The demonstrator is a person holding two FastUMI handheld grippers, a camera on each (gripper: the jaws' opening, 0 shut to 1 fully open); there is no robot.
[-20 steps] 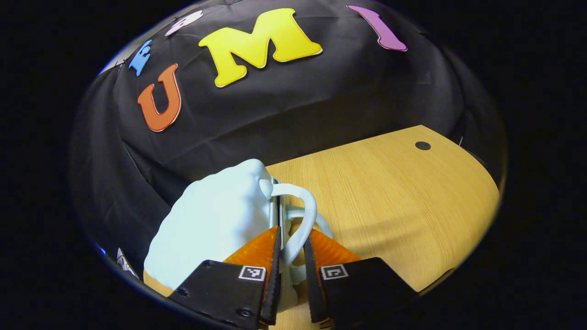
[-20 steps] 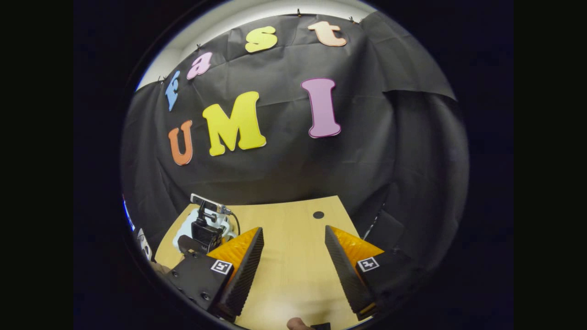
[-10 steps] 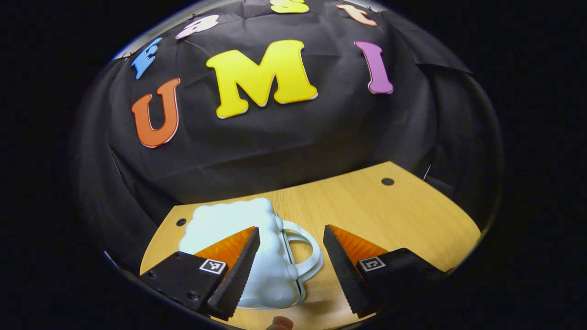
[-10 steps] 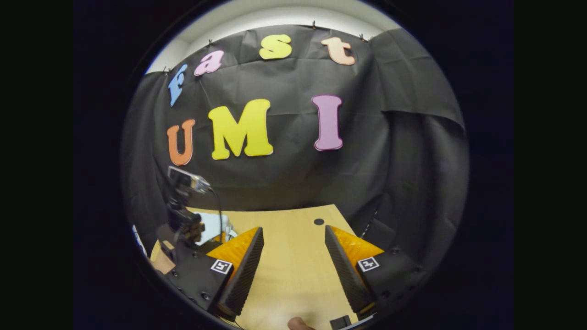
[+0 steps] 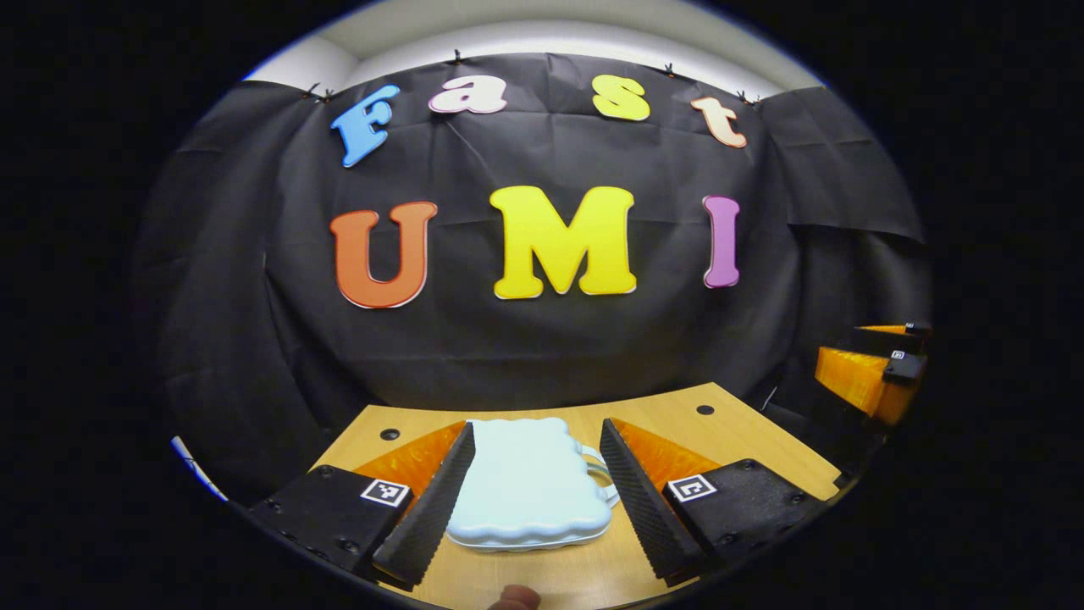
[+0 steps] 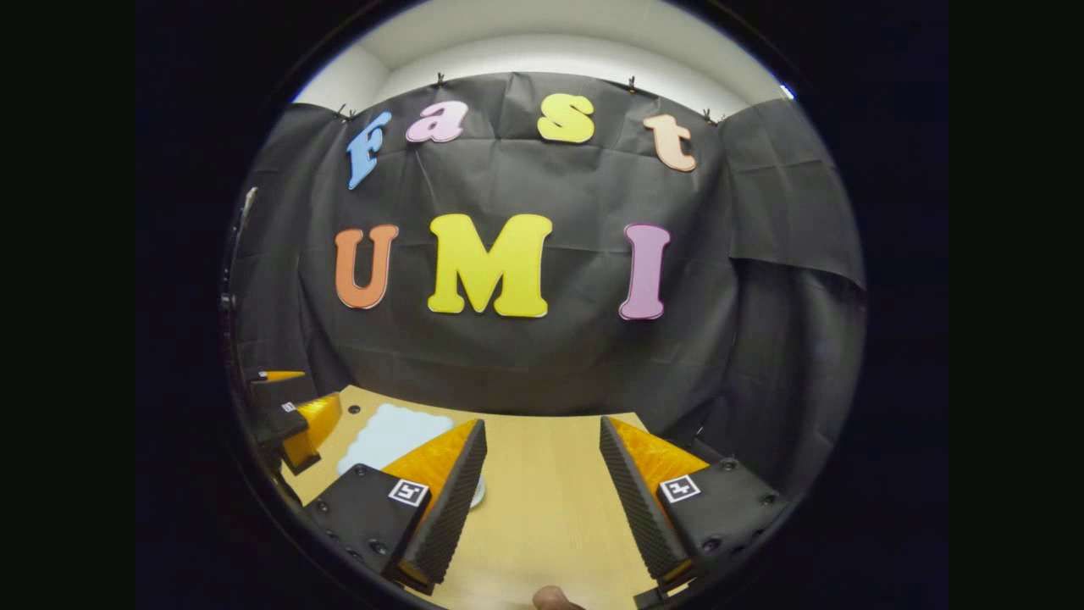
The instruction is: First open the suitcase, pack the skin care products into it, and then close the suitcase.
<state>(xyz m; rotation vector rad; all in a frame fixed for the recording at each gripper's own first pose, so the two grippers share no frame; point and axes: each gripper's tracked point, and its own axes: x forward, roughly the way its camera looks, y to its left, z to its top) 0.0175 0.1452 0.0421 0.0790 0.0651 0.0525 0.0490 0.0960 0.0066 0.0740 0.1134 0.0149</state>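
A pale blue suitcase (image 5: 527, 485) with a scalloped outline is seen lying flat and closed on a light wooden table (image 5: 745, 440), in front of a black cloth wall. Its looped handle (image 5: 600, 483) is turned toward the right side of the left gripper view.

In the left gripper view, the left gripper (image 5: 533, 496) is held with its jaws spread wide. Its two ribbed black pads backed with orange are seen on either side of the suitcase, one near each side edge, and no contact with the suitcase can be made out. Whether the fingers hang above the suitcase or stand level with it cannot be told. A small fingertip (image 5: 512, 598) is glimpsed at the bottom edge, in front of the suitcase. Two dark round holes are seen in the tabletop behind the suitcase. The other gripper is seen as an orange and black shape well to the right of the suitcase, beyond the table's edge.

In the right gripper view, the right gripper (image 6: 542, 491) is likewise held wide apart, with bare table between its fingers. The suitcase (image 6: 391, 434) is seen to the left of them, partly hidden behind the left-hand finger. The left gripper (image 6: 292, 415) is seen farther left of the suitcase, at the edge of the view.
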